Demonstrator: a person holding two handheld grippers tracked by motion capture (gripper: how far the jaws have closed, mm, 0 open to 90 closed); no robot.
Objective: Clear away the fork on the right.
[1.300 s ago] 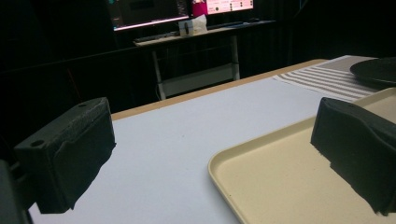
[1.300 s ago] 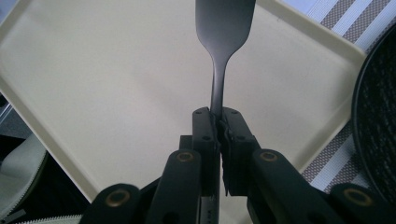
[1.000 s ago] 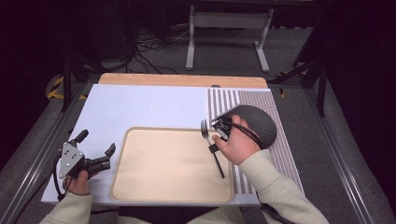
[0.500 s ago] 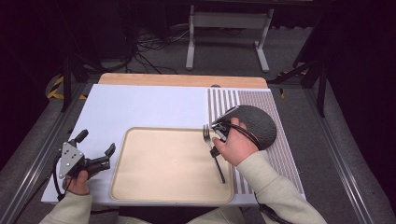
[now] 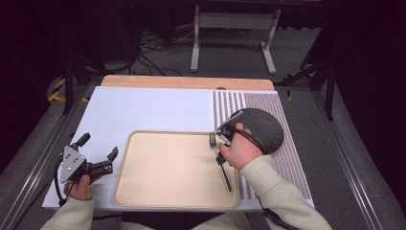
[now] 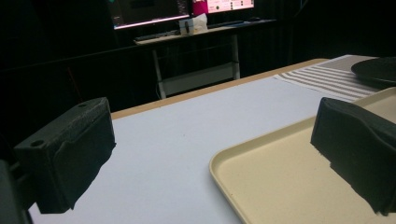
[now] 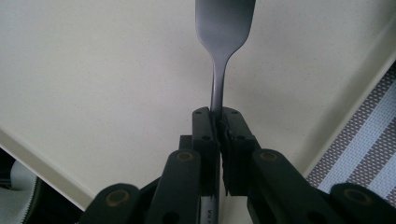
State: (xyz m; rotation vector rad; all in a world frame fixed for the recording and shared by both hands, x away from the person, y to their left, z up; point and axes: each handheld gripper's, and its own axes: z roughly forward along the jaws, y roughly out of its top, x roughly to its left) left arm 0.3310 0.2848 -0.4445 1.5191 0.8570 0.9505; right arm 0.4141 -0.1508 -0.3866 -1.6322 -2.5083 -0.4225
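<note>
Fork (image 5: pixel 219 155) clamped at the neck by right gripper (image 5: pixel 223 136), seen from the high view over the right-hand edge of beige tray (image 5: pixel 143 191); tines toward the far side, dark handle running back toward the person, partly over the tray's right rim; whether touching the tray or lifted off it, not determinable. Dark round plate (image 5: pixel 265 127) just behind the right hand, on striped mat (image 5: pixel 287 158) covering the right part of white table top (image 5: pixel 158 110). Left gripper (image 5: pixel 98 153) held near the front left corner of the table, just left of the tray, jaws spread wide, nothing between them; grey three-cornered plate on top. Left gripper view: two black jaws well apart at the picture's left and right edges, nothing between; tray corner (image 6: pixel 261 172) below the right jaw, bare white table top (image 6: pixel 177 135) beyond, striped mat (image 6: pixel 322 77) and edge of dark plate (image 6: pixel 378 70) at far right; desk with lit screens in the dark background. Right gripper view: jaws pressed together on the narrow neck of fork (image 7: pixel 223 42), widening head pointing up the picture and cut off at the top edge, tines out of frame; beige tray (image 7: pixel 93 84) beneath, striped mat (image 7: pixel 369 149) past the tray's rim at lower right.
</note>
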